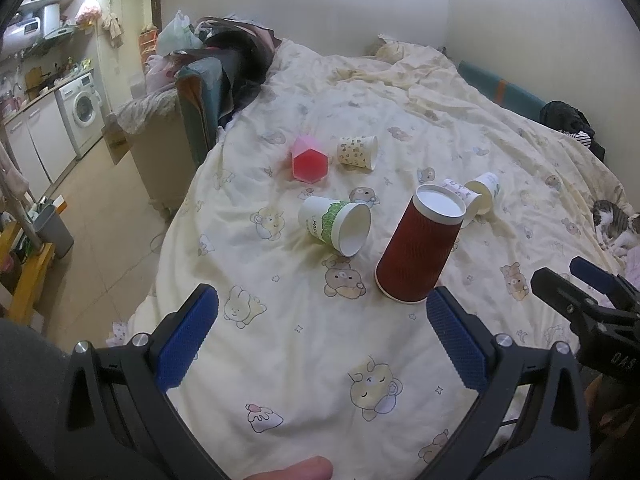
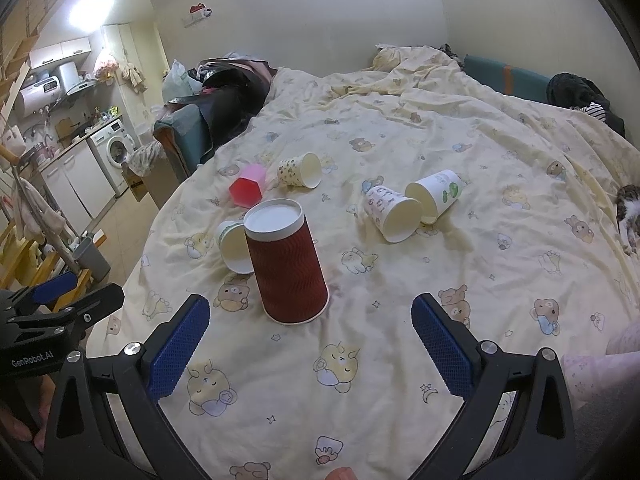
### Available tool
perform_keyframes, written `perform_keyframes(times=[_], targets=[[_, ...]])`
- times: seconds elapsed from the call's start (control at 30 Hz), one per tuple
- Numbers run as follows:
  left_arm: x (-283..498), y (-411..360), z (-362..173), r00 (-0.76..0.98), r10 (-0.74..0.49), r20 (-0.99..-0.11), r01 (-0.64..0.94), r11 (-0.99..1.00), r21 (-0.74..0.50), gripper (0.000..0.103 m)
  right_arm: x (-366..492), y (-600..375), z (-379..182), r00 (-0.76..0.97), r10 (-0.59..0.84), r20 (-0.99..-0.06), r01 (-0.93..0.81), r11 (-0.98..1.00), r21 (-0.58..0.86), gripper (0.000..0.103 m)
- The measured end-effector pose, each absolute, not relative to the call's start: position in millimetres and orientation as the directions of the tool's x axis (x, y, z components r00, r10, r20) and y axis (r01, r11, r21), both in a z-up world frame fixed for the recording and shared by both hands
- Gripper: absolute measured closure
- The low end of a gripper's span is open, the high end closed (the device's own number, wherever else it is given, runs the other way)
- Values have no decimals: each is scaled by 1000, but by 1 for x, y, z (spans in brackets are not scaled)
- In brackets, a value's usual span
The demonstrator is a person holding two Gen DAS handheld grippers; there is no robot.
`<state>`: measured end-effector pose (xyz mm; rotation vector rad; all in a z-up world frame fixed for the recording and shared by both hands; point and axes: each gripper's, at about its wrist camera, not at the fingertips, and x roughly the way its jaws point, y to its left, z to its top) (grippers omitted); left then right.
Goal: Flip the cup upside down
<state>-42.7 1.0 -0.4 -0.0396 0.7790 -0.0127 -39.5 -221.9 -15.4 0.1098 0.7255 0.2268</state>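
The tall red ridged paper cup [image 2: 286, 264] stands mouth-down on the soft bear-print quilt [image 2: 400, 360]; it looks light and squashy, so pinch its middle gently; both grippers [image 1: 320, 336] [image 2: 310, 346] gape wide, holding nothing

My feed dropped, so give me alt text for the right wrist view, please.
A red ribbed paper cup stands upside down on a cartoon-print bedspread, just ahead of the open, empty right gripper. Behind it, four paper cups and a pink cup lie on their sides. The left gripper shows at the left edge.
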Motion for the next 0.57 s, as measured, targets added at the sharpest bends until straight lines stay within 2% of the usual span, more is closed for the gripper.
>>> perform_keyframes(times=[0.57], targets=[[-44,0,-1,715,-35,-699,-6,998,-57,0,-42,-222,-15,715,244,-655,-165,969,182,0]])
